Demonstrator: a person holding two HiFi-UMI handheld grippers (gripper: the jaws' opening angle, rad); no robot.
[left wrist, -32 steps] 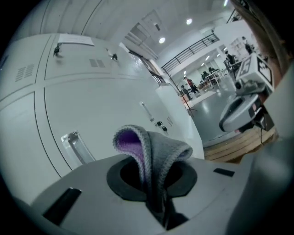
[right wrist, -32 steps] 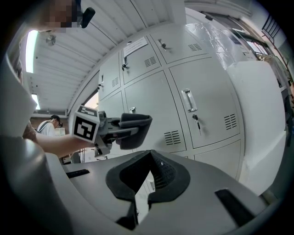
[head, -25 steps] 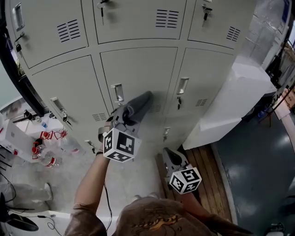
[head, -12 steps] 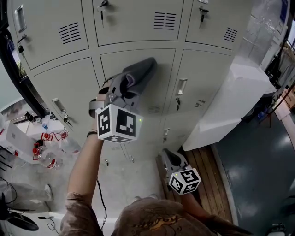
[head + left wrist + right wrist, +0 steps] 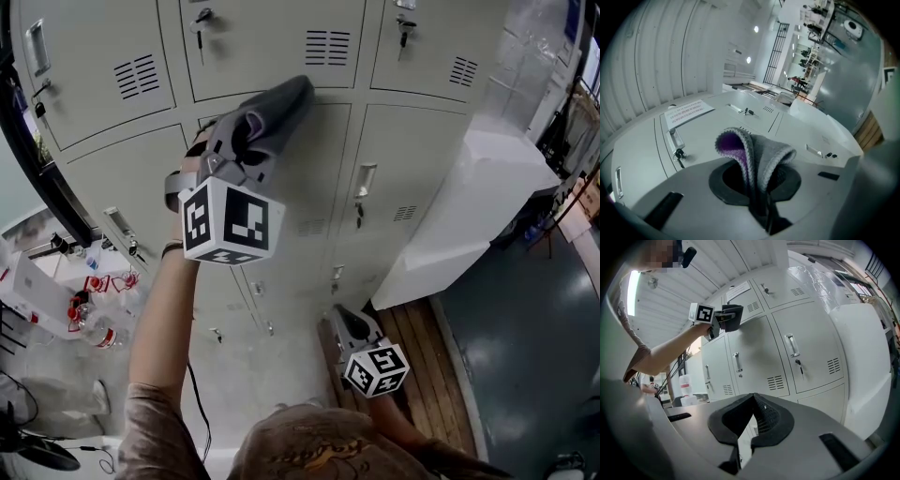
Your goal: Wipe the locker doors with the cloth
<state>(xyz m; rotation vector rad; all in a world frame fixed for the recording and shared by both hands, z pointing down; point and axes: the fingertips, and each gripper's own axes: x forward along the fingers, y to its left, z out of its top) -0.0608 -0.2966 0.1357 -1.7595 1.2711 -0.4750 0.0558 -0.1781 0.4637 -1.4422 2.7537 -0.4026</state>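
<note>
The grey, purple-lined cloth (image 5: pixel 286 98) was clamped between the closed jaws of the left tool (image 5: pixel 246 142), raised high on an outstretched arm. Its free end appeared to be laid against the top edge of a middle-row locker door (image 5: pixel 291 197), just below the seam with the upper row. The doors were pale grey metal, each fitted with a louvred vent, a handle and a key. The right tool (image 5: pixel 349 326) was held low and near the person, its jaws only narrowly parted and nothing between them. A concrete floor (image 5: pixel 253 366) was seen below the lockers, plastic bottles (image 5: pixel 94 328) at the left, wooden planks (image 5: pixel 422 337) at the right, and a white cabinet (image 5: pixel 478 197) beside the lockers.
</note>
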